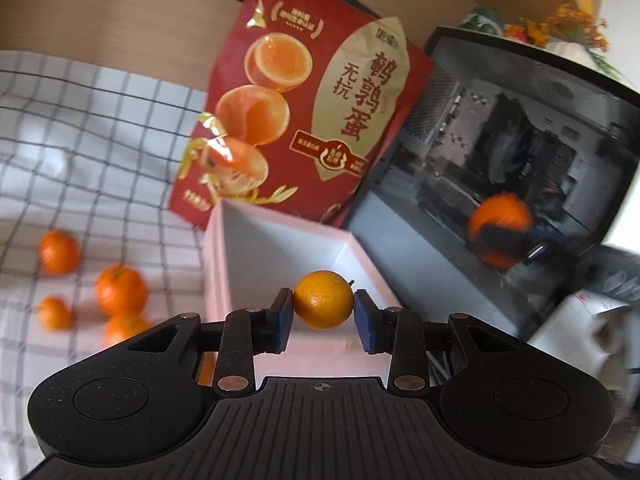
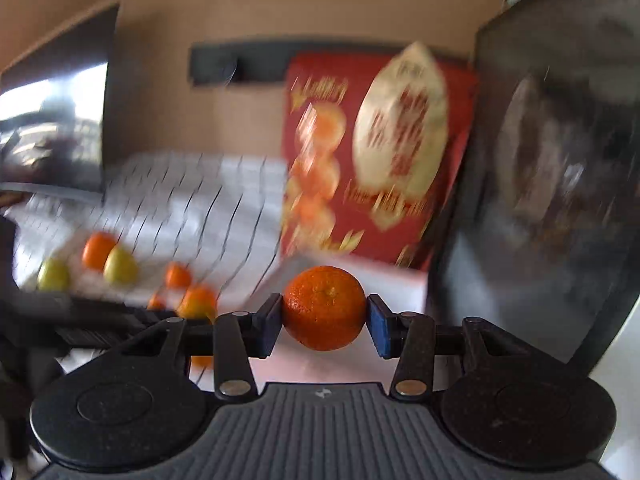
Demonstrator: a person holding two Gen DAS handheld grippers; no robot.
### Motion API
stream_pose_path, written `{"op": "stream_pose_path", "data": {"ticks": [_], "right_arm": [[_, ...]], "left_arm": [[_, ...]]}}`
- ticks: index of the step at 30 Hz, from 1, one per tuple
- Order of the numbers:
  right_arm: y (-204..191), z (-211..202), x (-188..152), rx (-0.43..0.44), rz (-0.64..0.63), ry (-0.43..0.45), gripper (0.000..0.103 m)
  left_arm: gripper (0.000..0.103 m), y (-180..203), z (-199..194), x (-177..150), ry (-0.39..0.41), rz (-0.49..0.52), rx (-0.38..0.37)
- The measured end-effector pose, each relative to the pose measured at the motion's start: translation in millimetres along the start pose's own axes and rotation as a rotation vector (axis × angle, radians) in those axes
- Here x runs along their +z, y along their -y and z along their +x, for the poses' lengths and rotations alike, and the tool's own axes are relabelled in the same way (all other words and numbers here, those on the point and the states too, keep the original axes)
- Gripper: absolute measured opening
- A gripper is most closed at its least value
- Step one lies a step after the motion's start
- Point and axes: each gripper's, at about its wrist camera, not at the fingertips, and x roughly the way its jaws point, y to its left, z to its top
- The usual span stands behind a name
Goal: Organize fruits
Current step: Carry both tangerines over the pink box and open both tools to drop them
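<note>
Left gripper (image 1: 323, 316) is clamped on a small yellow-orange citrus (image 1: 323, 299), blue pads (image 1: 285, 318) pressing its two sides, stem nub toward the right pad. It hangs over the near part of the white box (image 1: 256, 240), which looks empty in what shows.

Right gripper (image 2: 325, 322) is clamped on a darker orange mandarin (image 2: 324, 307), pads on the flanks, one end of the fruit facing the camera. It's just short of the same box's near edge (image 2: 400, 280), judging by the white rim behind it.

Handling, my read: both fruits light, round, skin a bit soft and pebbly, so decent friction, but squeeze hard and they bruise. Equator grip as now is right; a pole grip would let them roll out. Release low inside the box, or they bounce or roll.

View differences:
- Left wrist view is fairly sharp. It shows four loose mandarins (image 1: 120, 289) on the checked cloth (image 1: 80, 140), left of the box, the red snack bag (image 1: 316, 100) standing behind the box, the black glass-sided case (image 1: 520, 152) at right, and the other gripper's mandarin (image 1: 500, 228) in front of that case.
- Right wrist view is heavily motion-blurred. It alone shows two yellow-green fruits (image 2: 120, 266) among the oranges toward the cloth's far left, plus a dark screen (image 2: 56, 120) beyond. Fruit count there is unclear.
</note>
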Motion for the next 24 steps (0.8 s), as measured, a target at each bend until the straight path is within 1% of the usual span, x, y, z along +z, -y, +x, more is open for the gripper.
{"op": "stream_pose_path", "data": {"ticks": [2,3,5,7,8,10,12,14,16,19,24], "right_arm": [[5,2,21,-0.034,0.012,0.029,0.045],[8,4,31,-0.046,0.022,0.040,0.045],[15,11,46,-0.065,0.049,0.047,0.045],[19,23,56,-0.082,0.062,0.036,0.045],[21,30,58,-0.094,0.067,0.025,0.045],[23,40,55,-0.096,0.077,-0.004,0.045],[28,51,49,-0.073,0.106,-0.039,0.045],[32,64,41,-0.052,0.133,-0.084,0.045],[32,74,31,-0.056,0.141,-0.123,0.045],[30,91,15,-0.057,0.142,-0.184,0.045],[25,128,-4,-0.028,0.185,-0.283,0.045]], "left_arm": [[0.038,5,26,7,-0.010,0.011,0.031],[0.037,9,43,9,-0.042,0.042,0.076],[0.037,17,73,7,-0.115,0.113,0.139],[0.037,22,89,2,-0.165,0.167,0.143],[0.037,22,89,0,-0.161,0.170,0.137],[0.037,22,82,-2,-0.129,0.166,0.121],[0.037,21,70,-6,-0.086,0.164,0.113],[0.037,20,59,-8,-0.049,0.167,0.121],[0.037,13,41,-11,-0.008,0.152,0.129],[0.037,-8,10,-20,0.034,0.091,0.146],[0.037,-64,-36,-33,0.097,-0.061,0.192]]}}
